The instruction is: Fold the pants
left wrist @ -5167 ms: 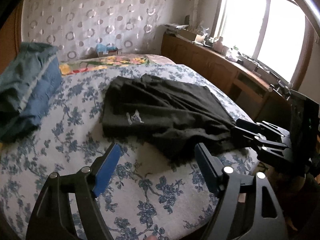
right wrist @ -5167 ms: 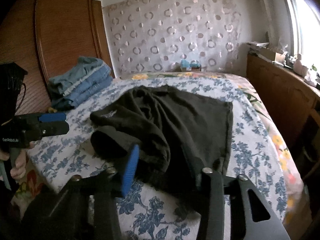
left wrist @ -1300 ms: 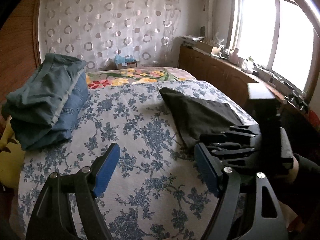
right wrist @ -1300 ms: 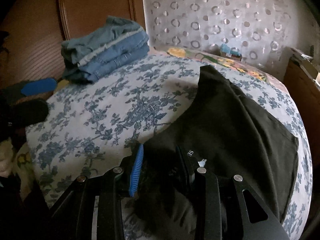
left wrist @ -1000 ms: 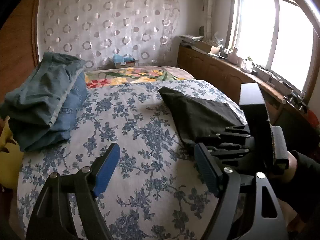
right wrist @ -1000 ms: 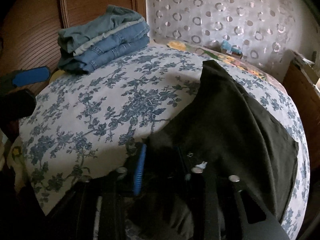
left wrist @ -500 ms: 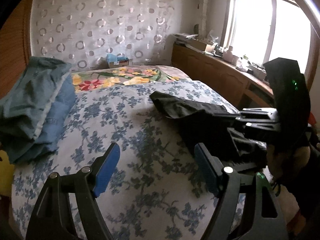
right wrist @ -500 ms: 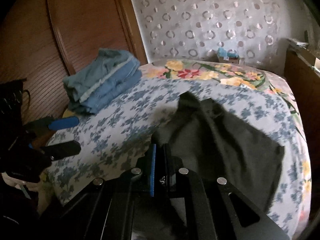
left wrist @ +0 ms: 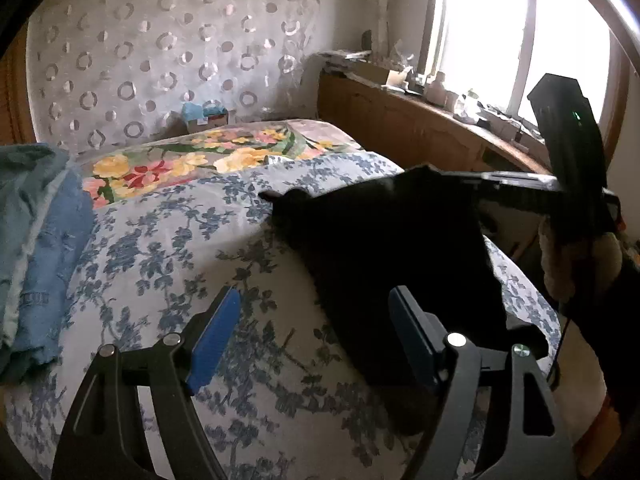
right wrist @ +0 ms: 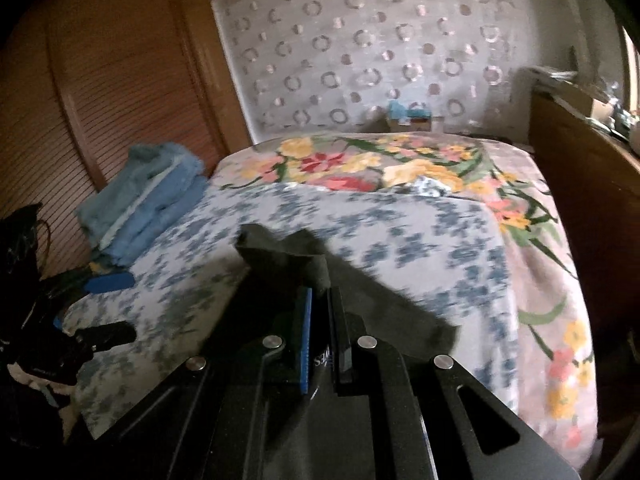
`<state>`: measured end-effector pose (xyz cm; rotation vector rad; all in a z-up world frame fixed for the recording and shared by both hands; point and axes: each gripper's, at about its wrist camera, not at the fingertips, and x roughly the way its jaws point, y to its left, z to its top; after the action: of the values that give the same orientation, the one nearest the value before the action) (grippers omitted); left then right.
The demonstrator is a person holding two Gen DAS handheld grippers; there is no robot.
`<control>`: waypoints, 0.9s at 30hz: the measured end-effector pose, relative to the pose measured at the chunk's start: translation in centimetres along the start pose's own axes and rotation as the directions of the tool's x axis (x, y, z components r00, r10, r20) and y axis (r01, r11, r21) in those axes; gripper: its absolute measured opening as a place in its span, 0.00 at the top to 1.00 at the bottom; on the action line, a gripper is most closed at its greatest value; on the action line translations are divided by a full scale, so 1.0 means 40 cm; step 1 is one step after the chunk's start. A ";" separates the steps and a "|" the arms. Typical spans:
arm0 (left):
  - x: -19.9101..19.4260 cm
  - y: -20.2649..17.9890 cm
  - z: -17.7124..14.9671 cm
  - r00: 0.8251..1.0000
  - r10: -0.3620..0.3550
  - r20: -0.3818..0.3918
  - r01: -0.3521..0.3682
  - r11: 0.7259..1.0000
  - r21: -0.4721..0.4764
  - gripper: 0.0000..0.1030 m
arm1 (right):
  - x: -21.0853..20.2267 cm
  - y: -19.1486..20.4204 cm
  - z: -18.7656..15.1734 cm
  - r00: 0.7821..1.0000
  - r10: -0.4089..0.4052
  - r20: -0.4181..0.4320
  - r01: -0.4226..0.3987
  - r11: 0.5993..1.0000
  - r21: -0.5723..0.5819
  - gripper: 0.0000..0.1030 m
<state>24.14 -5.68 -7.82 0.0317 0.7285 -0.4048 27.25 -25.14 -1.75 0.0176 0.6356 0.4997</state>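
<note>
Between your right claw's blue pads sits a pinch of the black pants. The jaws have just been closing and now stand almost together on the cloth, with white lettering on the fabric showing right in the gap. From that grip the pants hang in the air and trail down onto the bed, one pointed corner resting on the blue-flowered sheet. Seen from the left wrist, the raised edge runs straight out to the right claw's fingers, and your hand is wrapped round its handle below. Your left claw stands wide open with nothing in it, hovering over the sheet, its right pad just beside the hanging black cloth. Off to the left, at the bed's edge, lies a stack of folded jeans in blue and teal. Further back a bright floral cover lies across the bed, and a small box sits against the circle-patterned wall.
</note>
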 end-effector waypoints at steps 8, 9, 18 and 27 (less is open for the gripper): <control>0.051 -0.013 0.009 0.999 0.002 -0.035 -0.002 1.000 0.010 0.25 | 0.037 -0.094 -0.001 0.994 -0.109 -0.027 0.110 0.993 0.040 0.93; 0.055 -0.016 0.007 0.999 0.001 -0.039 -0.001 1.000 0.011 0.25 | 0.045 -0.101 -0.002 0.991 -0.129 -0.040 0.131 0.991 0.038 0.93; 0.065 -0.029 -0.022 0.996 -0.012 -0.086 0.010 1.000 -0.020 0.25 | 0.030 -0.101 -0.037 0.985 -0.160 -0.064 0.166 0.982 0.093 0.76; 0.031 -0.067 -0.064 0.995 -0.059 -0.082 0.059 0.998 -0.008 0.25 | -0.115 -0.050 -0.141 0.986 -0.156 -0.053 0.161 0.982 0.104 0.75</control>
<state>22.34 -8.15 -10.26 0.0216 0.8130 -0.4598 21.71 -29.73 -4.06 0.0581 0.7010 0.3123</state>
